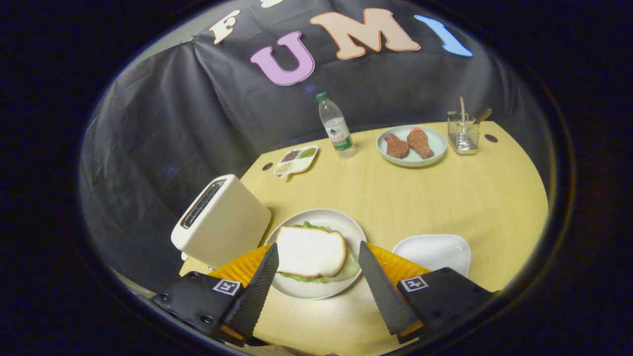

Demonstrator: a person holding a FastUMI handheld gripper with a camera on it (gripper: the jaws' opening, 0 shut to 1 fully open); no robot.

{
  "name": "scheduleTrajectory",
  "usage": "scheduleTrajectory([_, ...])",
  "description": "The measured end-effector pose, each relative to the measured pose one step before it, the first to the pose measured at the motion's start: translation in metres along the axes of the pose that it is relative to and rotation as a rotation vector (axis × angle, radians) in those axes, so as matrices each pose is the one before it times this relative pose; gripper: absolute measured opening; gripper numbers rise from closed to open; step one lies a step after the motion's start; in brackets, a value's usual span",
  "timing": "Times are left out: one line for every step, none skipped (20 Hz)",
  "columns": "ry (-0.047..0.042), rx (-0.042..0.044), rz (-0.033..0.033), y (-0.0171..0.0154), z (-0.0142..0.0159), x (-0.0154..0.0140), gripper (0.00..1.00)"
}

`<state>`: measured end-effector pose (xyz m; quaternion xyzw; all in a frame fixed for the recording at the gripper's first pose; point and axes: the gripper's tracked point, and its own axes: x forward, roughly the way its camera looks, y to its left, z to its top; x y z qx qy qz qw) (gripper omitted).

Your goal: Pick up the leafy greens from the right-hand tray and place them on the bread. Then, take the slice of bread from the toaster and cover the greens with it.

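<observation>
I am holding my gripper (316,277) spread wide, gripping nothing — the slice of bread (310,251) is lying on the leafy greens (346,269) on the round plate (324,291), between my fingers. Backing off straight, I judge, avoids nudging it.

bread (310,250) white | greens (346,269) green | table (420,198) yellow | toaster (222,222) cream

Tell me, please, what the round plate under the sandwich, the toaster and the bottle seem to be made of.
The round white plate looks like glazed ceramic: smooth with a soft sheen. The cream box-shaped toaster seems matte plastic or painted metal; its even dull surface leaves this open. The clear green-capped bottle looks like thin transparent plastic. The open tool hovers with its fingers on either side of the sandwich, touching nothing.
</observation>
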<state>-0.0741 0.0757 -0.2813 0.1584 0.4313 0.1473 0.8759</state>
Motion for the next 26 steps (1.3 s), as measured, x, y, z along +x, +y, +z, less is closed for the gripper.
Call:
scheduleTrajectory([-0.04066,0.0014,-0.01492,-0.00645,0.01102,-0.00251,1.0])
scheduleTrajectory([-0.04917,0.00327,-0.01116,-0.00198,0.01315,-0.00719,1.0])
scheduleTrajectory([-0.05343,-0.00429,-0.01601,-0.00377,0.01483,-0.00805,1.0])
scheduleTrajectory([-0.04639,-0.01445,-0.02776,-0.00759,0.01531,-0.00707,1.0])
scheduleTrajectory([-0.04175,-0.01875,-0.02891,-0.00916,0.01328,-0.00927,1.0])
scheduleTrajectory([-0.04592,-0.01742,-0.0226,-0.00505,0.01279,-0.00647,1.0])
scheduleTrajectory([-0.04888,-0.01934,-0.02664,-0.00548,0.01526,-0.00593,1.0])
scheduleTrajectory([-0.07463,-0.02103,-0.03545,-0.00785,0.01853,-0.00552,1.0])
scheduleTrajectory([-0.07067,-0.0172,-0.03212,-0.00845,0.02146,-0.00601,1.0])
scheduleTrajectory([-0.07011,-0.00962,-0.01941,-0.00434,0.02049,-0.00624,1.0])
scheduleTrajectory([-0.06458,-0.00844,-0.02206,-0.0044,0.01829,-0.00887,1.0])
scheduleTrajectory([-0.05291,-0.0137,-0.0187,-0.00431,0.01758,-0.00525,1.0])
scheduleTrajectory([-0.03831,-0.02141,-0.02232,-0.0052,0.01153,-0.00437,1.0])
scheduleTrajectory([-0.03225,-0.02711,-0.02542,-0.00706,0.01095,-0.00368,1.0])
scheduleTrajectory([-0.01297,-0.02948,-0.02058,-0.00571,0.00709,-0.00344,1.0])
scheduleTrajectory([-0.02282,-0.01986,-0.0182,-0.00474,0.00773,-0.00335,1.0])
scheduleTrajectory([-0.00894,-0.01827,-0.02035,-0.00491,0.00623,-0.00285,1.0])
scheduleTrajectory([-0.00868,-0.01095,-0.01417,-0.00436,0.00452,-0.00241,1.0])
scheduleTrajectory([-0.00227,-0.00776,-0.00897,-0.00208,0.00268,-0.00355,1.0])
scheduleTrajectory([0.0002,-0.00886,-0.00856,-0.00348,0.00221,-0.00235,1.0])
scheduleTrajectory([-0.00292,-0.00816,-0.00873,-0.00319,0.00147,-0.00334,1.0])
scheduleTrajectory([0.002,-0.0103,-0.00601,-0.00317,-0.00023,-0.00281,1.0])
scheduleTrajectory([-0.00072,-0.00738,-0.00815,-0.0015,-0.00053,-0.00278,1.0])
scheduleTrajectory([-0.00441,-0.00313,-0.00521,-0.00175,0.00112,-0.00101,1.0])
scheduleTrajectory([0.00551,-0.00152,0.0018,-0.00038,-0.00094,-0.0008,1.0])
scheduleTrajectory([0.00451,-0.00029,0.00129,0.00056,-0.00148,-0.00135,1.0])
